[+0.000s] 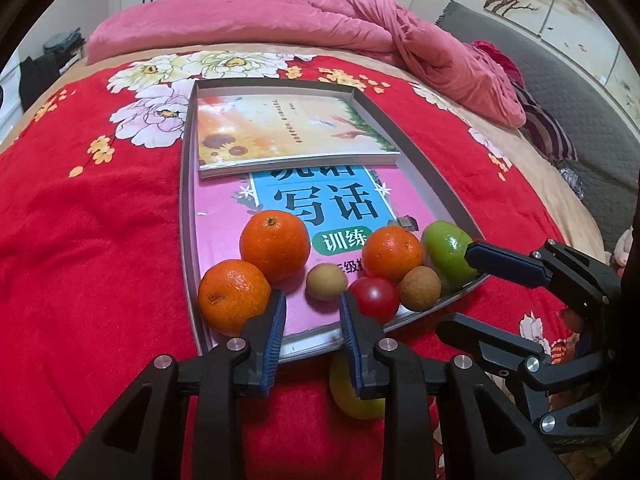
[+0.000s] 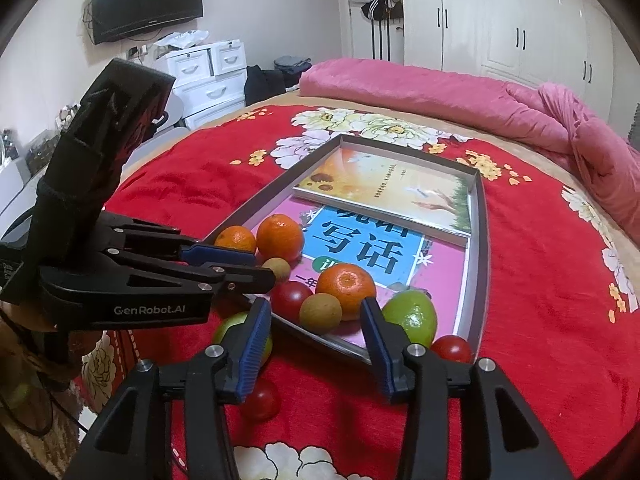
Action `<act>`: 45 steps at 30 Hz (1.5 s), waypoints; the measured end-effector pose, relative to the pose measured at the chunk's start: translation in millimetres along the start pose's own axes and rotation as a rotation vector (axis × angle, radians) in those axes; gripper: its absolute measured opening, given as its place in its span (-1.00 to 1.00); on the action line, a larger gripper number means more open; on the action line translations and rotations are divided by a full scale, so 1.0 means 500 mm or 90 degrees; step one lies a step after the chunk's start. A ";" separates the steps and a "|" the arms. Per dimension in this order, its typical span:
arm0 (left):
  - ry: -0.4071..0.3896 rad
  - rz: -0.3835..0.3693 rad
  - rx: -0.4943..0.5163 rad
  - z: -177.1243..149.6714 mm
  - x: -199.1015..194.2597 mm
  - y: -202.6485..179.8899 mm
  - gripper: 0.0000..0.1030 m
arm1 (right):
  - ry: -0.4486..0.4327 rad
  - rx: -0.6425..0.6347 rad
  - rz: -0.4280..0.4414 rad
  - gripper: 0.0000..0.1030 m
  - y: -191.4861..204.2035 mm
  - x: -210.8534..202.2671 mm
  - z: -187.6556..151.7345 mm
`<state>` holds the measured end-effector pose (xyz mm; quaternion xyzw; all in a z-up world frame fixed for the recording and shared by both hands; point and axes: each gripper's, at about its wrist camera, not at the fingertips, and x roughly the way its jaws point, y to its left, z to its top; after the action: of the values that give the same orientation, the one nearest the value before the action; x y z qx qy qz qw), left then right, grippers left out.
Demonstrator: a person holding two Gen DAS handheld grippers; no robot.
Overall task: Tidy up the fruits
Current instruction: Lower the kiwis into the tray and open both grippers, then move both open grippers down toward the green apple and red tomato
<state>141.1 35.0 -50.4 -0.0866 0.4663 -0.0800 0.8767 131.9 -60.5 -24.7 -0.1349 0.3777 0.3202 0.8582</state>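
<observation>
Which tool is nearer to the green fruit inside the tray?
Right. The right tool has one fingertip at the green fruit, in the tray's near corner. The left tool sits farther along, by the oranges.

Tray (image 1: 188, 184) matt metal; blanket (image 1: 100, 220) plush cloth; books (image 1: 280, 128) glossy.

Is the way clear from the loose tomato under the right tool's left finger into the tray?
The tray rim rises between the loose tomato and the inside; another tomato and a brown fruit crowd behind it.
</observation>
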 end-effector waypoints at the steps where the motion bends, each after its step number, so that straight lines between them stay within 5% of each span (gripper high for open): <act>1: -0.001 -0.001 0.000 -0.001 -0.002 -0.001 -0.38 | -0.001 0.001 -0.001 -0.03 -0.001 -0.002 0.000; 21: -0.044 -0.012 -0.013 -0.005 -0.062 -0.006 0.20 | -0.034 0.019 -0.022 0.40 -0.015 -0.038 0.006; 30: -0.041 -0.019 -0.034 -0.011 -0.074 0.004 0.39 | -0.033 0.013 -0.018 0.44 -0.007 -0.045 0.003; 45: -0.031 -0.025 -0.047 -0.028 -0.091 0.005 0.47 | -0.026 0.002 -0.004 0.60 0.011 -0.053 -0.003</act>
<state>104.6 46.5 -22.0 -0.1301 0.4457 -0.0775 0.8823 114.0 -69.2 -6.3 -0.1283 0.3604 0.3196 0.8669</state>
